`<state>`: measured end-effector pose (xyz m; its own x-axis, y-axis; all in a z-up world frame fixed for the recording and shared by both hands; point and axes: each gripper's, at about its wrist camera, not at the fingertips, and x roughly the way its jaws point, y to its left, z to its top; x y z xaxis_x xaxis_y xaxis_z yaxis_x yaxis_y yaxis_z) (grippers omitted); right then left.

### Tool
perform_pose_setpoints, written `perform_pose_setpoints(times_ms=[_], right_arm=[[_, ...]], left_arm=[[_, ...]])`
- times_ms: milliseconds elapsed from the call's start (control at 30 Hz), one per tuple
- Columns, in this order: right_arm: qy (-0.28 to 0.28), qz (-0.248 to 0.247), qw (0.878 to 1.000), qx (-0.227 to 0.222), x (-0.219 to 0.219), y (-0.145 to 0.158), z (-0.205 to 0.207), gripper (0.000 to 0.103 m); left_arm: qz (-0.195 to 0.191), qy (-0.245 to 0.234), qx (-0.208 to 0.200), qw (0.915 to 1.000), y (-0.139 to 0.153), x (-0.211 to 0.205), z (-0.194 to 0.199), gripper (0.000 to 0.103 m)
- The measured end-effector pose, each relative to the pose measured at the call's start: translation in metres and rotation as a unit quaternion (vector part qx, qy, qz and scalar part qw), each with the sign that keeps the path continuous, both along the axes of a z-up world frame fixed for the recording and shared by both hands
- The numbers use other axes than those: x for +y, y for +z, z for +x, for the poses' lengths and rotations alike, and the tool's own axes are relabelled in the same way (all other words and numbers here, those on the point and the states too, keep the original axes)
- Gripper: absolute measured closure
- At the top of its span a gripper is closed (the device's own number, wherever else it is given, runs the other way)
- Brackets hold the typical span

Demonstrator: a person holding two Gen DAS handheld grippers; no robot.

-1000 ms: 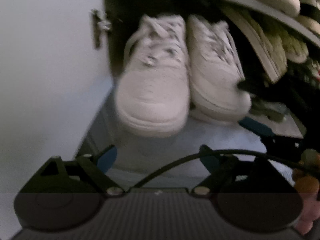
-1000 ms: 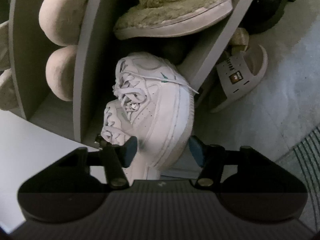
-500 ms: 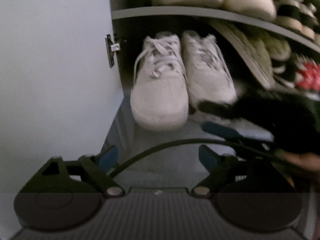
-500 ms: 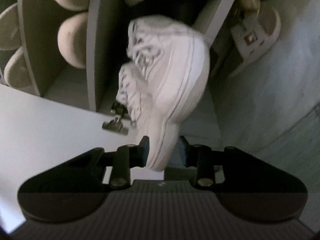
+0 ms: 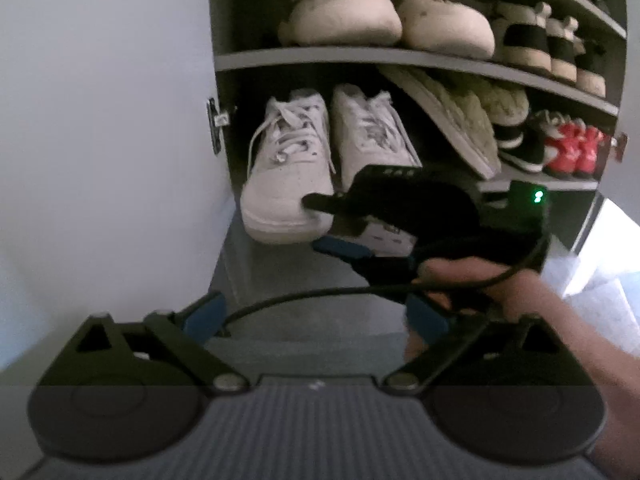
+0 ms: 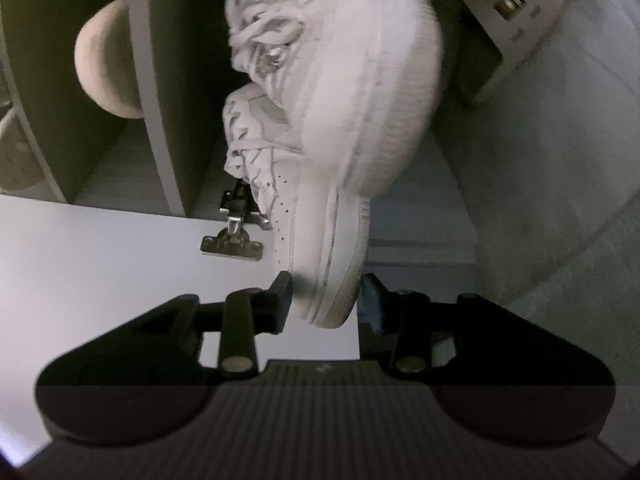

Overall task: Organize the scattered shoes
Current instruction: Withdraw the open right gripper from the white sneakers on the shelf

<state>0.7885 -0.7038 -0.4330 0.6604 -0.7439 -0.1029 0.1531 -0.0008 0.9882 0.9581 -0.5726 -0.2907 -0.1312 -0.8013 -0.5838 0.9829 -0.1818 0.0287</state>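
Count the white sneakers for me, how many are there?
2. The left white sneaker stands on the bottom shelf beside the cabinet door; the right white sneaker stands next to it, its toe hidden behind the right hand-held gripper. More may be hidden.

cabinet (image 5: 400, 56) — grey shelves, dim | door (image 5: 100, 120) — white, open | floor (image 6: 560, 160) grey

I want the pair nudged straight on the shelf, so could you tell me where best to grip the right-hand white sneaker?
Grip the right-hand white sneaker across its toe, one pad on the upper and one under the sole, coming from the open front. The toe overhangs the shelf edge; its neighbour blocks the side.
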Motion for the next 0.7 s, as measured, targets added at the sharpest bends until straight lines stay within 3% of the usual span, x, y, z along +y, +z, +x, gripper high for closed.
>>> perform_pose_setpoints(times_ms=[167, 300, 400, 433, 567, 700], right_arm=[[-0.049, -0.002, 0.999, -0.008, -0.020, -0.002, 0.001, 0.063], [-0.025, -0.014, 0.999, 0.040, -0.042, 0.006, 0.023, 0.062], [-0.029, -0.049, 0.995, 0.077, -0.026, 0.018, 0.022, 0.060], [-0.031, -0.059, 0.995, 0.074, -0.018, 0.019, 0.019, 0.057], [-0.074, -0.074, 0.993, 0.044, 0.035, 0.009, -0.002, 0.015], [-0.143, -0.045, 0.987, 0.057, 0.074, -0.004, -0.020, 0.016]], left_arm=[[-0.015, -0.010, 0.009, 0.9998, 0.006, 0.004, 0.007, 0.002], [-0.041, -0.021, 0.005, 0.9989, 0.020, 0.004, -0.003, 0.000], [-0.056, -0.040, 0.008, 0.9976, 0.029, 0.007, -0.009, 0.000], [-0.064, -0.043, 0.009, 0.9970, 0.031, 0.009, -0.010, 0.000], [-0.068, -0.053, 0.034, 0.9957, 0.032, 0.003, -0.011, 0.000], [-0.062, -0.057, 0.046, 0.9953, 0.032, -0.001, -0.017, 0.000]])
